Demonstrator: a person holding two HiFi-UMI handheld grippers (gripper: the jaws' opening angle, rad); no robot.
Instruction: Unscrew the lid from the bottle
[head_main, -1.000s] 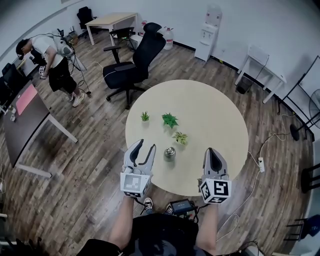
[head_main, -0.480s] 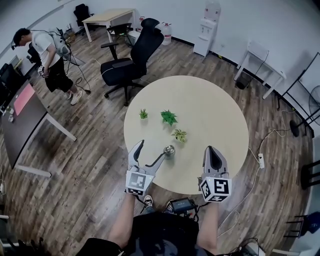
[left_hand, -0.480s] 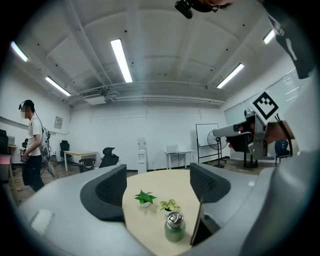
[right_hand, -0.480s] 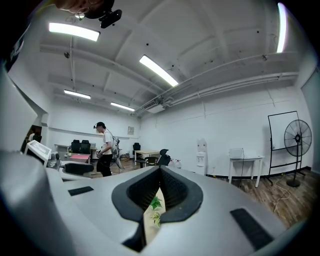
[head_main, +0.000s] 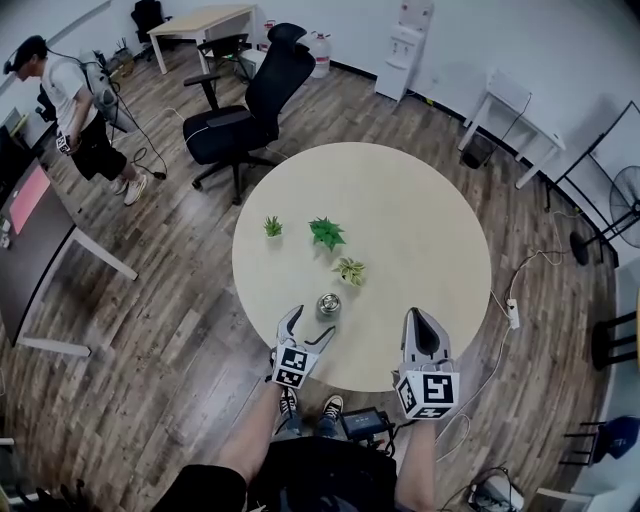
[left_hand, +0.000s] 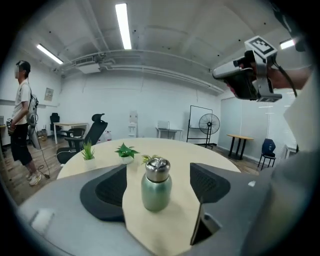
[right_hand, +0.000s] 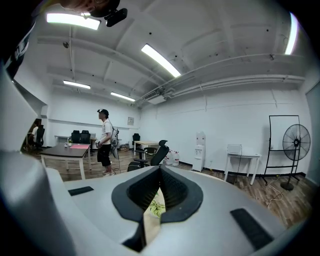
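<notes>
One bottle (head_main: 328, 304) just ahead of left gripper (head_main: 310, 324)

Bright even light from ceiling strip lights (left_hand: 123, 25), soft shadows, strong fisheye bending, dark vignetted corners

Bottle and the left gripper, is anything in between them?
Nothing, just bare table. The left gripper view shows it: the bottle stands ahead of the open left gripper.

left tongs (head_main: 303, 326): jaws apart | right tongs (head_main: 421, 327): jaws together
</notes>
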